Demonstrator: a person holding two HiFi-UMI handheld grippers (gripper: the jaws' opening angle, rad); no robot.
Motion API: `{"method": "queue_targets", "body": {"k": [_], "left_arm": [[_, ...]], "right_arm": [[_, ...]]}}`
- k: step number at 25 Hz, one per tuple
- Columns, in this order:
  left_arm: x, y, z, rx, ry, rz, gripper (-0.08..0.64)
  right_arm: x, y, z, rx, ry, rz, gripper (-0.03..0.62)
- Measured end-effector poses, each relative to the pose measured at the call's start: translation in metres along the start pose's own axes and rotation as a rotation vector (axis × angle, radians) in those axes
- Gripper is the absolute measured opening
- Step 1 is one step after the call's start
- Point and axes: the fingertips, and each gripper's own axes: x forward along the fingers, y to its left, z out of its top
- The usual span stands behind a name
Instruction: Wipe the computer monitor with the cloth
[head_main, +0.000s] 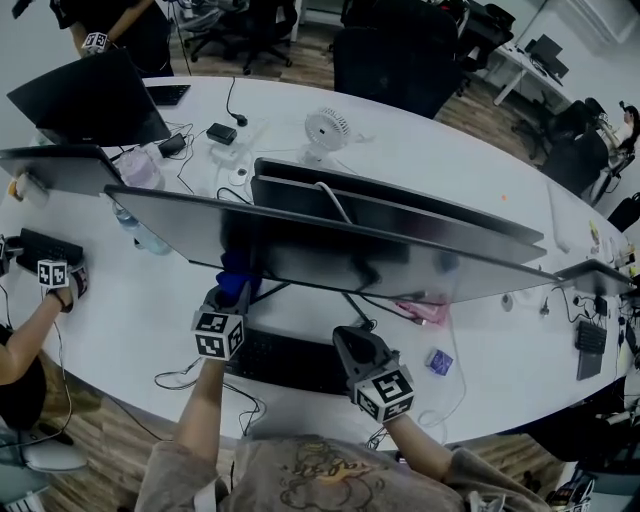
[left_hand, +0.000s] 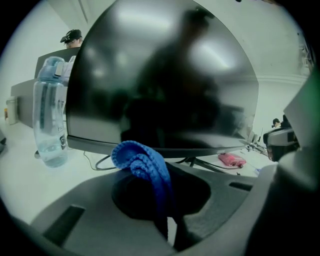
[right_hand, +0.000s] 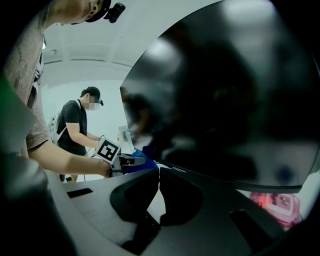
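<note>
Knitted blue cloth (left_hand: 142, 162), ribbed and folded into a soft loop, is pinched between the closed jaws of the left gripper (head_main: 230, 298). That gripper is held up by an outstretched forearm near the lower edge of the glossy dark monitor (head_main: 350, 250). The right gripper (right_hand: 159, 175) is held lower, above the black keyboard (head_main: 290, 362), with its jaws pressed together on nothing.

Monitor (head_main: 330, 250) on table (head_main: 450, 150), keyboard (head_main: 290, 362) before it, fan (head_main: 325, 130) behind, bottle (left_hand: 49, 120) at its left

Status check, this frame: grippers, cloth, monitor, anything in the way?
Left gripper shut on blue cloth, at monitor bottom edge. Right gripper shut, empty. Water bottle left of monitor, not blocking.
</note>
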Motion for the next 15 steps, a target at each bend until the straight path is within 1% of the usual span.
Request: {"method": "queue_targets", "body": {"k": [5, 10, 15], "left_arm": [[0.009, -0.027, -0.002, 0.002, 0.002, -0.003, 0.044], [0.017, -0.052, -0.002, -0.022, 0.003, -0.008, 0.044], [0.024, -0.08, -0.003, -0.008, 0.007, -0.024, 0.044]], "right_arm": [[-0.021, -0.018, -0.004, 0.0, 0.002, -0.015, 0.021], [-0.04, -0.034, -0.007, -0.003, -0.004, -0.03, 0.021], [-0.06, -0.048, -0.01, 0.0, -0.014, -0.038, 0.021]]}}
